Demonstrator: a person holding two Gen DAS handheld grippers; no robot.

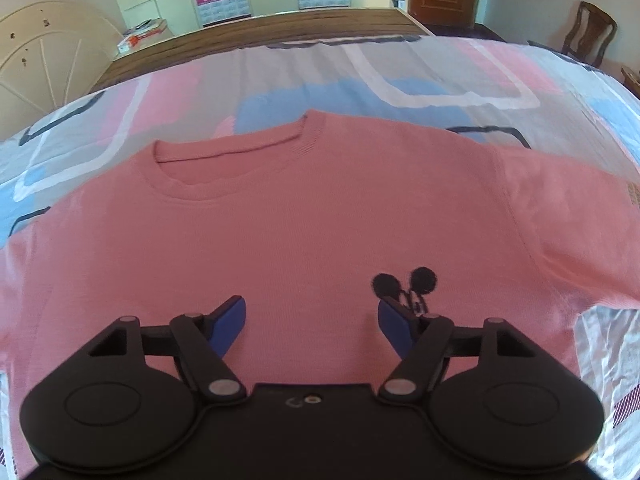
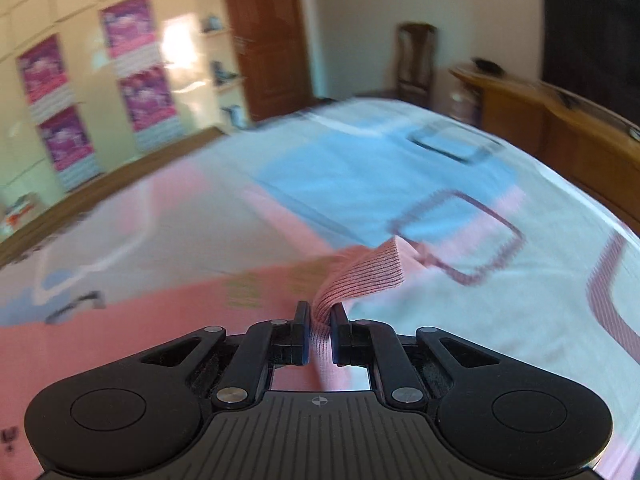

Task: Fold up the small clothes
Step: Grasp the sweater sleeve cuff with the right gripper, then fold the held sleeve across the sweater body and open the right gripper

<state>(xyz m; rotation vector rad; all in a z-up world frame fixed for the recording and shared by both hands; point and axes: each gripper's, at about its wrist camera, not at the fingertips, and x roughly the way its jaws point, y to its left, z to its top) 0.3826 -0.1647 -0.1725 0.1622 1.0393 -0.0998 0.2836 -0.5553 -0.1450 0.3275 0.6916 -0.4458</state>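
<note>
Left wrist view: the pink sweater (image 1: pixel 304 216) lies flat on the patterned bed sheet (image 1: pixel 400 80), front up, its round neckline (image 1: pixel 236 152) toward the far side of the sheet. On the near side of the sweater, the left gripper (image 1: pixel 311 322) hangs over the chest with its blue-padded fingers (image 1: pixel 230 322) spread apart and bare pink cloth between them; nothing is pinched. Whether the pads touch the cloth cannot be told. A small black motif (image 1: pixel 404 284) on the sweater sits just beside the right-hand finger, which covers its lower part. The sweater's sleeves run out of the picture at both sides, and its hem is hidden under the gripper's body.

Right wrist view: the whole picture is smeared by motion. The right gripper (image 2: pixel 319 334) has its fingers pressed nearly together on a ribbed sleeve cuff (image 2: pixel 360 272) of the sweater, the cuff standing up beyond the fingertips above the sheet. To the left of the cuff, a yellowish print (image 2: pixel 244 290) on the pink cloth is too blurred to read.
</note>
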